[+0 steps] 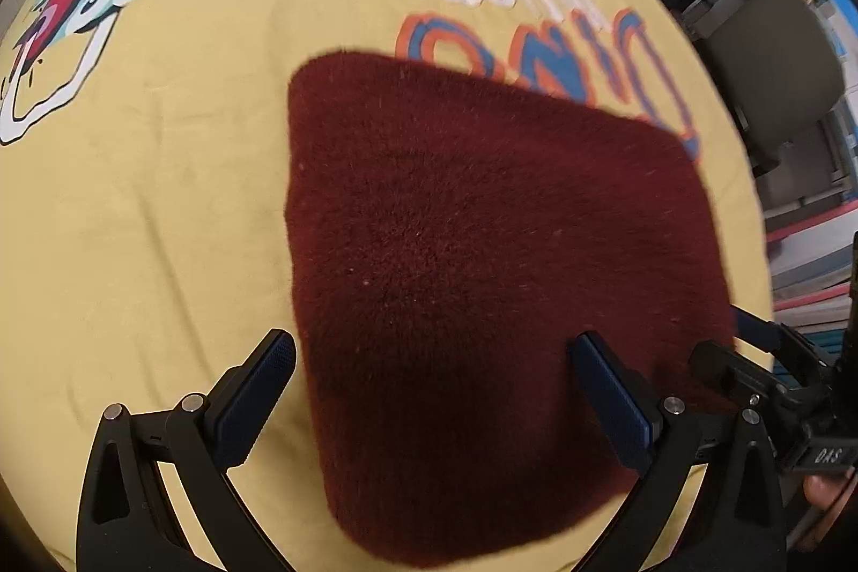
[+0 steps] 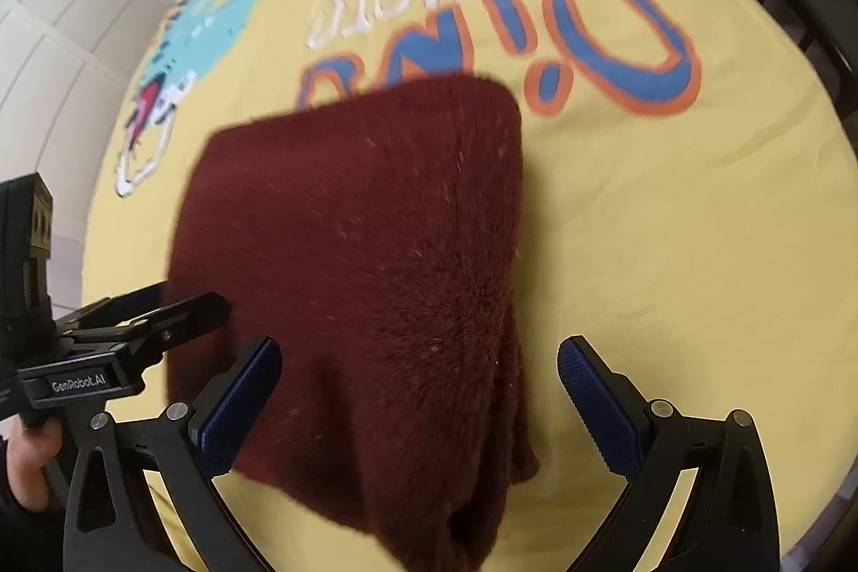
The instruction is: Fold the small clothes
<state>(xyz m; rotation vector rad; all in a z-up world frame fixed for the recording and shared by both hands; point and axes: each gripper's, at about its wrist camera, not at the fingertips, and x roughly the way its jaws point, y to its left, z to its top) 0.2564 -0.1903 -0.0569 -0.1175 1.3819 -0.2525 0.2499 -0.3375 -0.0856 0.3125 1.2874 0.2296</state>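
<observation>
A folded maroon fuzzy garment [image 1: 482, 261] lies on the yellow cloth [image 1: 150, 207] printed with a dinosaur and "Dino" lettering that covers the counter, its far edge over part of the lettering. The left tool [image 1: 434, 357] hovers with its jaws wide, one blue pad [image 1: 252, 390] over bare cloth left of the garment and the other over the fabric. The right tool [image 2: 421, 368] stands wide too, straddling the garment's near right portion, gripping nothing.
</observation>
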